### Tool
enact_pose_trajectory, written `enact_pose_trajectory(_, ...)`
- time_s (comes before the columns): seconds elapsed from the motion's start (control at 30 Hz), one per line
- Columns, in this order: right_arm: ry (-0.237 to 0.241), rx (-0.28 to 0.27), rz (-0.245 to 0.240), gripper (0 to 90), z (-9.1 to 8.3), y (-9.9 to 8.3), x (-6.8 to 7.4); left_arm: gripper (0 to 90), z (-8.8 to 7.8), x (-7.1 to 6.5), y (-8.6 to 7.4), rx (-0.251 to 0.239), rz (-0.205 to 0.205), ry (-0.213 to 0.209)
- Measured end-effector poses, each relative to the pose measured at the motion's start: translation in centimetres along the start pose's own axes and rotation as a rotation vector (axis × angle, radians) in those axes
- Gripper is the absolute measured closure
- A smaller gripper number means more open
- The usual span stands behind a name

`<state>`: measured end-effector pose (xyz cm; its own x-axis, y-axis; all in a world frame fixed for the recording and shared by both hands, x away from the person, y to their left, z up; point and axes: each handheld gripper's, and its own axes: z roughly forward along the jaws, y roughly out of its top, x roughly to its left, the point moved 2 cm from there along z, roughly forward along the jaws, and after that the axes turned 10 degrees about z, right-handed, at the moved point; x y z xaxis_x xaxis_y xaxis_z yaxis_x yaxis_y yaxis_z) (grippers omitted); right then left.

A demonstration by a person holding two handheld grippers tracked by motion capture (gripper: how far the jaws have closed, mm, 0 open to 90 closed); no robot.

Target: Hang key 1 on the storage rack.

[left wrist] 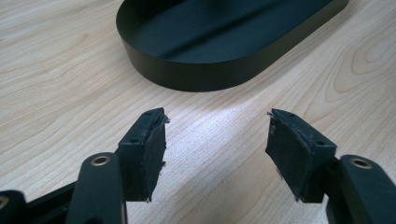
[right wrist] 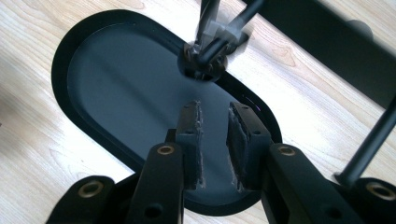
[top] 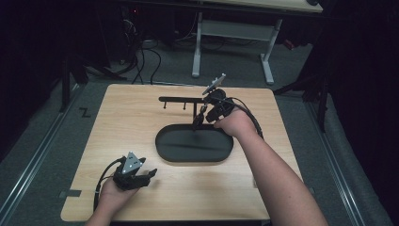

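A black oval tray lies in the middle of the wooden table. From its far edge a thin post rises to a black crossbar with small pegs hanging under it. My right gripper points down beside the post. In the right gripper view its jaws stand a narrow gap apart over the tray floor, with nothing between them. The post's foot is blurred just ahead. My left gripper rests low at the front left, open and empty, facing the tray wall.
The crossbar passes across the upper right of the right gripper view, and a thin black rod slants at its right edge. Bare wood lies between the left gripper and the tray. A desk frame stands beyond the table.
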<state>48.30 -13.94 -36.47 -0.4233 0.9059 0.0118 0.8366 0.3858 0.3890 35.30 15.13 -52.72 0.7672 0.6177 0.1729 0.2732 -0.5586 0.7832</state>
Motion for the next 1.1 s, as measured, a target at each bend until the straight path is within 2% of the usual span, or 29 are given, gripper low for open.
enact_pose_trajectory(0.43,0.009,-0.007,0.009,73.1,-0.6,-1.2,-0.1,37.8,0.1,-0.1,0.0,0.003,0.005,0.000)
enact_pose_trajectory(0.57,0.023,-0.002,-0.005,71.1,-0.5,-1.9,0.1,37.8,0.1,-0.1,0.0,0.009,0.006,-0.004)
enact_pose_trajectory(0.8,0.036,-0.005,0.001,67.3,-0.5,-3.4,0.0,37.8,0.2,-0.2,0.0,0.012,0.008,-0.005)
enact_pose_trajectory(1.0,0.030,-0.015,0.002,62.9,-0.7,-4.9,-0.4,37.8,0.4,-0.3,0.0,0.017,0.009,-0.008)
enact_pose_trajectory(1.1,0.028,-0.015,0.033,60.3,-0.5,-5.7,-0.9,37.8,0.4,-0.3,0.0,0.019,0.009,-0.011)
